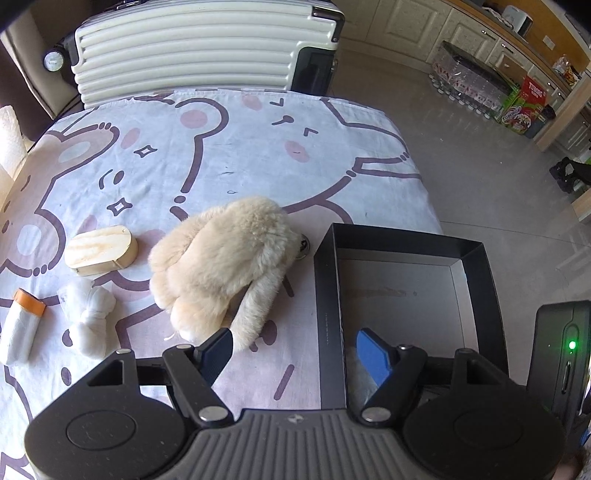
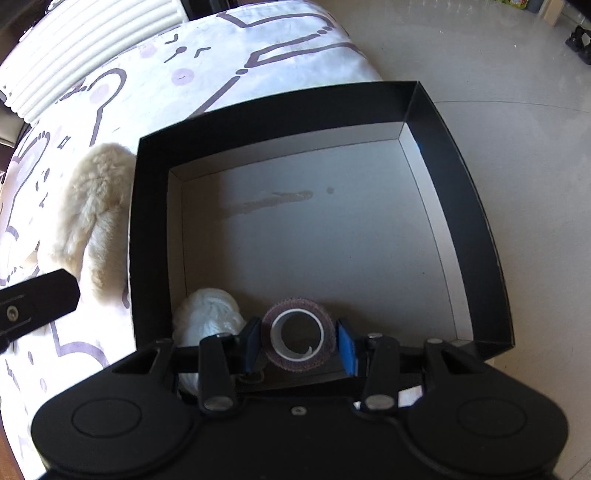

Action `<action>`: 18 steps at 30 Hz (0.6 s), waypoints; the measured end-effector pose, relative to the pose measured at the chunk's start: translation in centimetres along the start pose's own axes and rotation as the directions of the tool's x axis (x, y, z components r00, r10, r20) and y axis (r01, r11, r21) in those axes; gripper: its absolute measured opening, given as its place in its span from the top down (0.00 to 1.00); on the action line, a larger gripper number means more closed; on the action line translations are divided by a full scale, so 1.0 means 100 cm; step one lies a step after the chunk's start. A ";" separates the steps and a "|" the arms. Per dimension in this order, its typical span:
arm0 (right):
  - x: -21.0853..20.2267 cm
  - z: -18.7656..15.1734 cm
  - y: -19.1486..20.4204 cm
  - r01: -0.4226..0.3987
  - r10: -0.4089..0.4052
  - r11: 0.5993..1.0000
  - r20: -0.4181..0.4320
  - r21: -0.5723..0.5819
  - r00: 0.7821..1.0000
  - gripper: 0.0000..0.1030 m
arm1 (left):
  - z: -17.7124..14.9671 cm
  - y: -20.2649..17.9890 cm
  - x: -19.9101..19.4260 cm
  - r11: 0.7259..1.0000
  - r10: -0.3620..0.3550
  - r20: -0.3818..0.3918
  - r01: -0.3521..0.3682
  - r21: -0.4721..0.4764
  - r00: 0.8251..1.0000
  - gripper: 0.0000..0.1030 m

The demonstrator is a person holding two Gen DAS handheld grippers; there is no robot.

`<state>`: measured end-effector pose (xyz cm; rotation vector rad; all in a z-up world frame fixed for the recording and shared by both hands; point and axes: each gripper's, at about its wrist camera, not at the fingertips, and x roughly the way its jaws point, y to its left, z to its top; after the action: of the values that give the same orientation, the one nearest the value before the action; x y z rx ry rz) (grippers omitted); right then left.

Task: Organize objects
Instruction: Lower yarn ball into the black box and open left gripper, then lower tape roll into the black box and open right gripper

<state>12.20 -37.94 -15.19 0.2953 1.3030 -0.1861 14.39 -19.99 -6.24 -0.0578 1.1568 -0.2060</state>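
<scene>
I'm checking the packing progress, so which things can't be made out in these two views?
- White bundle in the black box: right wrist view, lower part hidden behind the right gripper.
- Tape roll: whether it rests on the box floor can't be told.
- Small metal thing: left wrist view, mostly hidden behind the plush toy.
- Left gripper: open, nothing between its fingers.

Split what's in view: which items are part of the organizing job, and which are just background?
Job items:
- black box
- roll of tape, in the right gripper
- white bundle in the box
- plush toy
- wooden oval box
- knotted white cloth
- orange-capped bottle

Background:
- suitcase
- drink cartons
- kitchen cabinets
</scene>
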 end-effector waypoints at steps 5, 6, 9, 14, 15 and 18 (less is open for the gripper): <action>-0.005 -0.002 0.000 0.002 -0.002 1.000 0.006 0.000 1.000 0.52 | -0.002 -0.006 0.000 1.000 -0.005 -0.001 0.005 0.018 1.000 0.27; -0.006 -0.003 -0.001 0.004 -0.004 1.000 0.010 0.004 1.000 0.49 | -0.003 -0.007 -0.001 1.000 -0.005 -0.002 0.005 0.020 1.000 0.27; -0.015 -0.005 -0.005 0.015 -0.015 1.000 0.032 0.010 0.999 0.44 | -0.003 -0.009 -0.001 1.000 -0.005 -0.002 0.005 0.020 1.000 0.27; -0.032 -0.007 -0.015 0.024 -0.026 0.999 0.073 0.027 0.997 0.43 | -0.004 -0.011 -0.003 1.000 -0.002 -0.003 0.002 0.022 1.000 0.27; -0.036 -0.008 -0.016 0.026 -0.029 0.999 0.082 0.029 0.996 0.43 | -0.004 -0.011 -0.003 1.000 -0.002 -0.003 0.002 0.023 1.000 0.27; -0.045 -0.009 -0.019 0.030 -0.034 0.999 0.107 0.035 0.994 0.43 | -0.005 -0.011 -0.006 1.000 0.003 0.001 -0.003 0.027 1.000 0.27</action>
<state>9.65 -39.64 -11.29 0.2888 1.1993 -0.2475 13.52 -20.87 -5.74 -0.0323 1.1530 -0.2187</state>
